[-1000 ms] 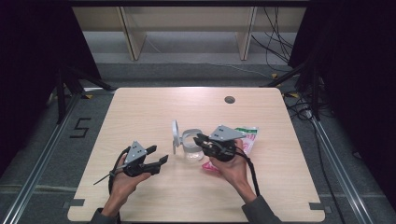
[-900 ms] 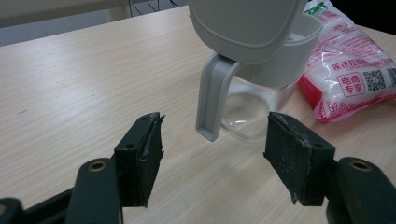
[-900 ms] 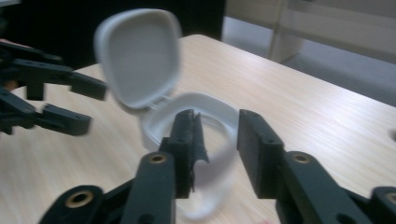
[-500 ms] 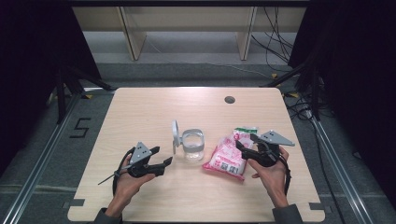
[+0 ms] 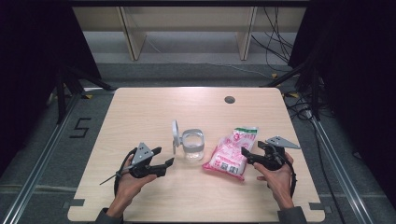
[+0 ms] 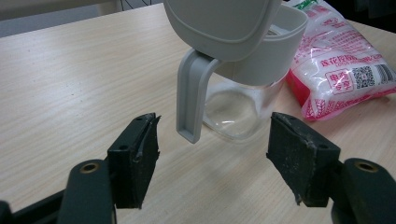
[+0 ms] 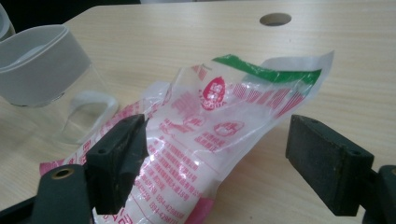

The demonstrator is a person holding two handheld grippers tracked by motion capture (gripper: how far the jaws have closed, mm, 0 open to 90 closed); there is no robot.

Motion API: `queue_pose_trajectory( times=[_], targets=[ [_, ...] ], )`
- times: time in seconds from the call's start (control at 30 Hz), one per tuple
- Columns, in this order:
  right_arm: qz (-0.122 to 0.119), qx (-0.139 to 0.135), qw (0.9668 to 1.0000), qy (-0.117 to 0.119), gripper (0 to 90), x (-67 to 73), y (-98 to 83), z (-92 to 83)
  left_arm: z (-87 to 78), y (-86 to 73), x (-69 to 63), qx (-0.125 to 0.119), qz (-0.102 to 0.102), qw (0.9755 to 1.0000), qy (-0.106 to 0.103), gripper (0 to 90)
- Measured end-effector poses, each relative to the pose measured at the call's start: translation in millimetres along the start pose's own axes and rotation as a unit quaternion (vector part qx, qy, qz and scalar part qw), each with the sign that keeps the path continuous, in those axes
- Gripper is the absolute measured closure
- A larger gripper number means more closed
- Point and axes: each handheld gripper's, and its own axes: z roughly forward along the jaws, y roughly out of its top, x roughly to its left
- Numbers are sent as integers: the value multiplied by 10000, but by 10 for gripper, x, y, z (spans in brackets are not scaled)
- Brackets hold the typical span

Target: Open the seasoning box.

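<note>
My right gripper (image 5: pixel 248 154), jaws just opened, faces the pink sugar bag (image 5: pixel 229 153); my left gripper (image 5: pixel 161 156), jaws spread, faces the clear lidded jar (image 5: pixel 192 144).

Jar lid (image 6: pixel 219 25) top cut off by frame; bag (image 7: pixel 205 154) print unreadable.

jar (image 5: pixel 193 145) left of bag (image 5: pixel 231 152), on table (image 5: pixel 154 107)

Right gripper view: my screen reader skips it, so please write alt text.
The right gripper has open black jaws either side of a pink-and-white printed plastic bag lying on a light wooden table. A clear jar with a grey rim stands at left.
</note>
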Motion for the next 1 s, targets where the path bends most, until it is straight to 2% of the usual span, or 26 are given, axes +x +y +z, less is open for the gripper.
queue_pose_trajectory(
  times=[0.03,0.07,0.13,0.17,0.2,0.3,0.33,0.4,0.43,0.47,0.5,0.57,0.6,0.63,0.67,0.7,0.73,0.77,0.8,0.83,0.9,0.93,0.97,1.0],
  targets=[
    [250,103,9996,55,217,33,-8,-12,-4,4,4,-3,-5,10000,14,331],
    [260,0,9996,129,219,26,-17,15,-3,6,5,-35,-25,10000,-14,331],
    [367,127,9992,95,217,17,-22,23,-5,7,-4,-46,9,10000,-21,330],
    [187,86,9997,109,217,-22,-28,40,-14,12,-10,-1,2,10000,-13,330],
    [155,96,9998,97,221,-50,-37,55,-8,14,-14,-14,-21,10000,-22,329],
    [216,158,9996,114,226,-48,-44,68,9,12,-20,-9,2,10000,-65,326],
    [331,136,9993,87,227,-29,-54,89,9,12,-22,-5,2,10000,-73,326],
    [193,105,9997,128,234,-53,-61,141,14,15,-26,-8,-37,10000,-47,326],
    [255,210,9994,137,237,-42,-55,140,17,12,-20,12,-11,10000,-64,325],
    [301,200,9992,185,237,-31,-61,172,18,11,-23,29,-6,10000,-66,325],
    [186,266,9994,147,241,-40,-60,184,16,10,-27,34,-5,10000,-57,324],
    [366,260,9986,287,252,-32,-63,218,18,14,-25,22,-5,10000,-56,324],
    [342,236,9987,289,255,-27,-64,229,20,15,-21,23,-6,10000,-59,324],
    [443,329,9983,212,261,14,-60,236,21,15,-21,35,-5,10000,-62,324],
    [229,333,9990,206,273,-12,-57,248,20,14,-20,28,-7,10000,-74,322],
    [285,300,9986,338,288,-14,-58,265,27,13,-15,-90,-42,9999,-142,320],
    [272,310,9987,310,295,-16,-63,292,13,23,2,-86,5,9998,-172,320],
    [296,378,9985,272,313,-10,-62,300,29,24,3,-218,-36,9995,-208,320],
    [220,328,9988,281,329,-22,-68,320,11,38,4,-125,-15,9997,-198,320],
    [261,344,9988,243,338,-25,-66,334,23,38,-9,-176,-60,9996,-218,319],
    [322,305,9986,293,346,-44,-64,357,22,29,-6,-92,-23,9998,-182,317],
    [541,400,9976,174,348,-12,-56,368,32,23,-3,-104,-39,9998,-192,317],
    [360,299,9985,292,352,-50,-54,389,31,21,0,-53,-31,9999,-153,317],
    [341,287,9987,259,361,-48,-52,408,41,14,0,-86,-54,9998,-189,317]
  ],
)
